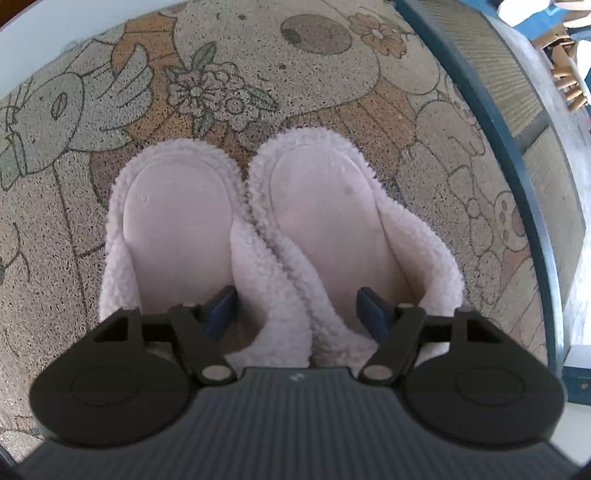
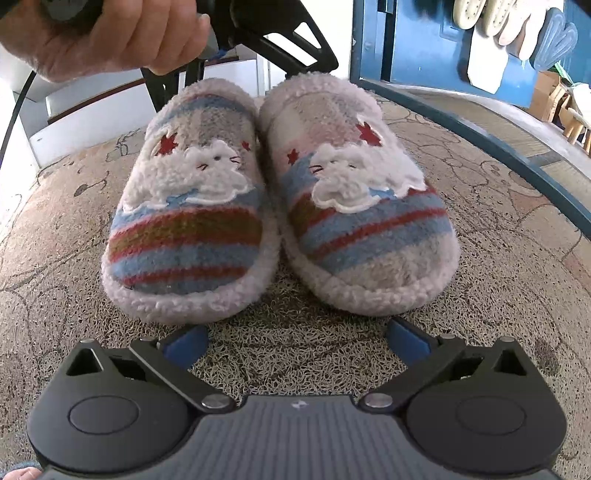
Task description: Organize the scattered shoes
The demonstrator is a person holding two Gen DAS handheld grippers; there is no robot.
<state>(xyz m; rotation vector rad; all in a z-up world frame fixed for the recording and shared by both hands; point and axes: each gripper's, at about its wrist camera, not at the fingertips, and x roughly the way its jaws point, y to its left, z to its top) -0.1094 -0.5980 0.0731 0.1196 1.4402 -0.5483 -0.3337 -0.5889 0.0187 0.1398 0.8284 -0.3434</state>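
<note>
Pair of fluffy pink slippers set side by side on patterned coir doormat, both tongs spread.

Right gripper (image 2: 295, 345) is held spread just short of the toes, nothing between its blue pads (image 2: 184, 347). Striped fleece slippers with white cat patches (image 2: 280, 206) are seen touching along inner edges, flat on the cartoon-printed doormat (image 2: 498, 266). Left gripper (image 1: 297, 306) is held spread above the heel ends, one fingertip in each slipper opening, nothing pinched. A hand (image 2: 110, 33) is seen behind.

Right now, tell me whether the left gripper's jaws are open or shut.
Open. The left gripper has its blue pads spread, one inside each slipper's opening, pressing nothing; both slippers sit upright on the mat.
</note>
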